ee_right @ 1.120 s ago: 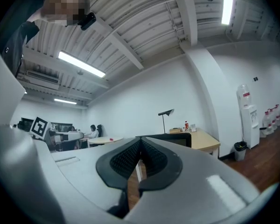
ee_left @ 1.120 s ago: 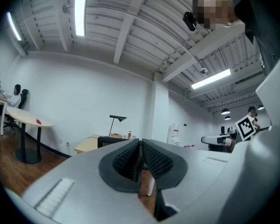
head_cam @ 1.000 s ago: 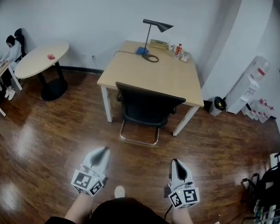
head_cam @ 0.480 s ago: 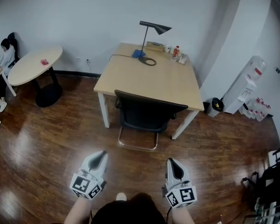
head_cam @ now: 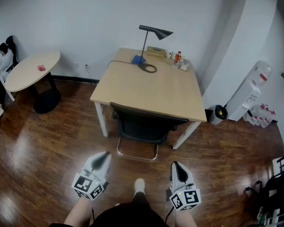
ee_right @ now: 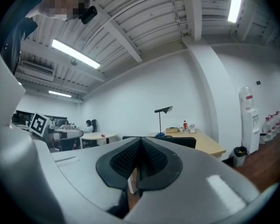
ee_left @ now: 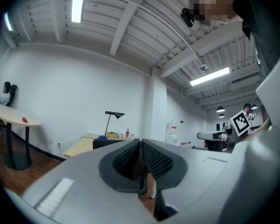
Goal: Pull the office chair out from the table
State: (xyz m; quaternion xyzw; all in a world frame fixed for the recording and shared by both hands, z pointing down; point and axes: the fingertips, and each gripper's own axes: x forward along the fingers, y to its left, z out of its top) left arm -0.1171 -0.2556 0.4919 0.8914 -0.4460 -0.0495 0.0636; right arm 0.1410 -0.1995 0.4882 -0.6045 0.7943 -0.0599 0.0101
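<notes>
A black office chair is tucked under the near edge of a light wooden table, its back toward me. My left gripper and right gripper are held side by side low in the head view, well short of the chair, both shut with nothing between the jaws. In the left gripper view the chair back shows just over the shut jaws. In the right gripper view the chair back appears right of the shut jaws.
A black desk lamp, cups and a bottle stand at the table's far end. A round table with a seated person is at the left. A water dispenser and a bin stand at the right. Dark wooden floor lies between me and the chair.
Table and chair have grown nearer and lower in the head view as I walk toward them. Both grippers keep their places, side by side and shut.
</notes>
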